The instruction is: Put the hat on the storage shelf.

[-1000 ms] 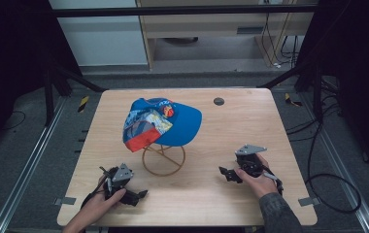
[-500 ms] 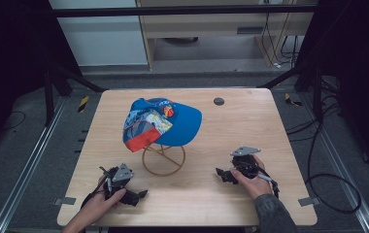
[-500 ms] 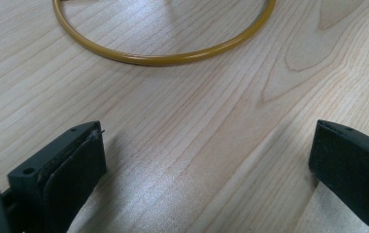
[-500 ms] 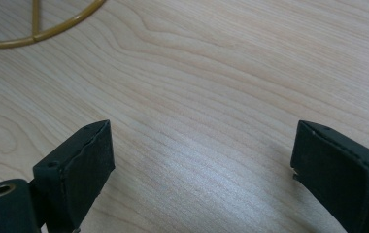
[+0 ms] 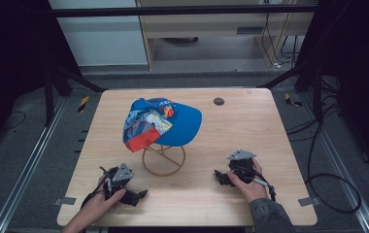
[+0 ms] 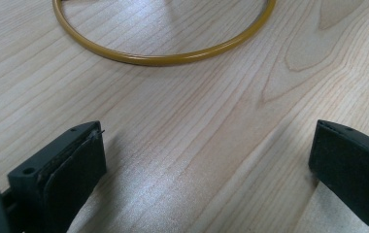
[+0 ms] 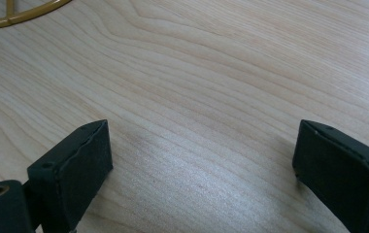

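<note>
Table (image 5: 250, 126): pale wood, wide and mostly bare, and both grippers sit low along its near edge.

Cap (image 5: 165, 124): blue with a printed front panel, perched on a stand at the middle of the table, slightly left of centre, brim dipping toward the near left. It hangs clear of the tabletop, so it looks like the thing to go for.

Stand (image 5: 163, 160): thin yellow wire with a ring base flat on the wood. The ring's near arc curves across the far part of the left gripper view (image 6: 163, 59); a sliver of it shows at the far left corner of the right gripper view (image 7: 22, 14).

Left gripper (image 5: 141, 195): near left, low over the table and pointing right — jaws spread wide, nothing between them but wood grain.

Right gripper (image 5: 220, 177): near right, well apart from the stand, pointing left — also wide open and empty.

Round mark (image 5: 218, 101): small dark disc at the far side, out of play.

Step in hand, as I read it: the approach to the cap. To do it well, come up from each side, keep the jaws wide until cloth lies between them, take the brim or crown edge rather than the wire, and lift straight up — a sideways tug would likely drag that light stand along.
</note>
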The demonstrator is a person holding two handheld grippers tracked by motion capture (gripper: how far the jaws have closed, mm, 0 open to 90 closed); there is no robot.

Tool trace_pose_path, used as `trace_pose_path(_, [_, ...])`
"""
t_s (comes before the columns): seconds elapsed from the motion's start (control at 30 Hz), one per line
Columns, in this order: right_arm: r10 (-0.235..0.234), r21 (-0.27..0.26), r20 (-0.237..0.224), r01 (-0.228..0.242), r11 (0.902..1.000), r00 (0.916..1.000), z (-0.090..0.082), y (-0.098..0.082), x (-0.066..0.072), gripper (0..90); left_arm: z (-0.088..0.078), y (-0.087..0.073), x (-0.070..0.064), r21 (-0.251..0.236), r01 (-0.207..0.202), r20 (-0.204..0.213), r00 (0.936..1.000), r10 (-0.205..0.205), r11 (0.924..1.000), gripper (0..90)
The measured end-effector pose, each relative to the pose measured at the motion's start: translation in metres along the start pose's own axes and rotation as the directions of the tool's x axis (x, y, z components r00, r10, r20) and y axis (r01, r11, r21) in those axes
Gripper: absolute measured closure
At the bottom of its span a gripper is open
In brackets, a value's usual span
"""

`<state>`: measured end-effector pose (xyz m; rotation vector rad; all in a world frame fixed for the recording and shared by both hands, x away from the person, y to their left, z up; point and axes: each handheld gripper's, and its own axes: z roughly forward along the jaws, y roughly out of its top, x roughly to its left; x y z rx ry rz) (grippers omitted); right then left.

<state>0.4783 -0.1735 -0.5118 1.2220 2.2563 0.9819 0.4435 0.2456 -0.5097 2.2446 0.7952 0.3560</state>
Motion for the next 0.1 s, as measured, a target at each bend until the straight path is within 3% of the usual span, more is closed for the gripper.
trace_pose_path(0.1, [0.013,0.001,0.011,-0.013,0.9999,0.9999,-0.0003,-0.0002,0.0015,7.2,0.0,0.0,0.0,0.0,0.0,0.0,1.0,0.0,1.0,0.0])
